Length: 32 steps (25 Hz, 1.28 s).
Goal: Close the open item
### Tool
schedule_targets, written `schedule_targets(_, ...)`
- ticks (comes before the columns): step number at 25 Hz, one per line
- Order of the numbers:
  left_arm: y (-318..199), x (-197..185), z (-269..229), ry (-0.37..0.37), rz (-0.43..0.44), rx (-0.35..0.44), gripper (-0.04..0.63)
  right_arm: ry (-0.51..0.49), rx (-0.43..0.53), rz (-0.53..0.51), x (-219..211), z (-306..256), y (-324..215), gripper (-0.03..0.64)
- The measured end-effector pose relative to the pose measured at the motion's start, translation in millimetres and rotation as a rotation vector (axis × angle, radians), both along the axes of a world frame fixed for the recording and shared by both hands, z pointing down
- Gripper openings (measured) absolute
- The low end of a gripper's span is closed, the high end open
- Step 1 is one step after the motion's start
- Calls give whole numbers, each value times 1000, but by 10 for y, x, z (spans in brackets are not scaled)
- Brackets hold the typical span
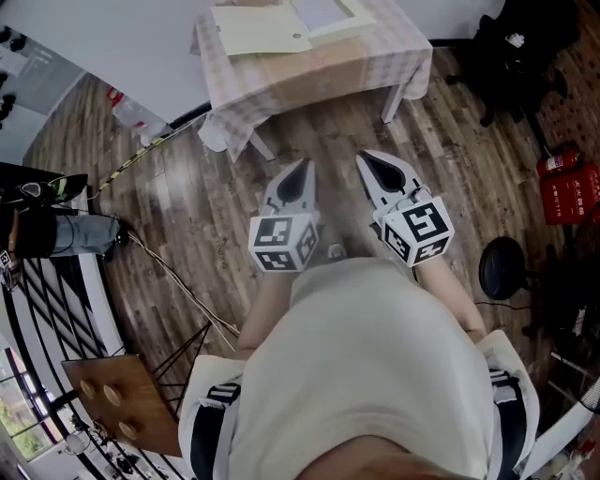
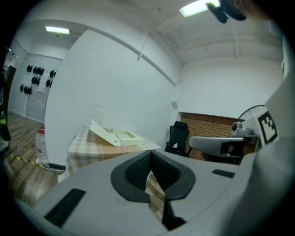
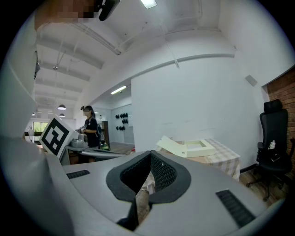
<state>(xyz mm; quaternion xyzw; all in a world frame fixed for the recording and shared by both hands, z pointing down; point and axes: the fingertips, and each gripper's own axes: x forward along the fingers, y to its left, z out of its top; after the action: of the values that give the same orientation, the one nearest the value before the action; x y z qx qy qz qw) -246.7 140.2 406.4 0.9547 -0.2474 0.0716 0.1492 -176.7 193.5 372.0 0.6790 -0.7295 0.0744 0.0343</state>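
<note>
One wide wood floor (image 1: 187,187) lies below. On it stands the tabletop (image 1: 319,73) with a checked cloth, close to a white wall. The pale box (image 1: 262,28) lies on the tabletop with its lid open. The left tool (image 1: 302,169) and right tool (image 1: 368,159) are side by side over the floor, well apart from the box. Both are shut tight and hold nothing.

Left tongs (image 1: 302,167), right tongs (image 1: 367,159): pale grey, black pads (image 2: 138,173), black-white marker cubes (image 1: 281,242). Cream top (image 1: 366,375), black-striped white sleeves (image 1: 211,412).
</note>
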Motion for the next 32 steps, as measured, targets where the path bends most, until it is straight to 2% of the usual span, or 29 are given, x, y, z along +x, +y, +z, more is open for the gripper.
schedule_targets(8, -199, -11, 58, -10, 28, -15, 6, -12, -23, 32, -58, 74, -126, 0)
schedule_targets(17, -475, 181, 98, 0, 6, -26, 6, -17, -23, 31, 183, 88, -406, 0)
schedule_targets(25, -1090, 533, 135, 9, -60, -36, 6, 3, 1, -33, 611, 90, -1064, 0)
schedule_targets(32, -1678, 1022, 52, 30, -135, -65, 7, -6, 6, -83, 1223, -21, -1623, 0)
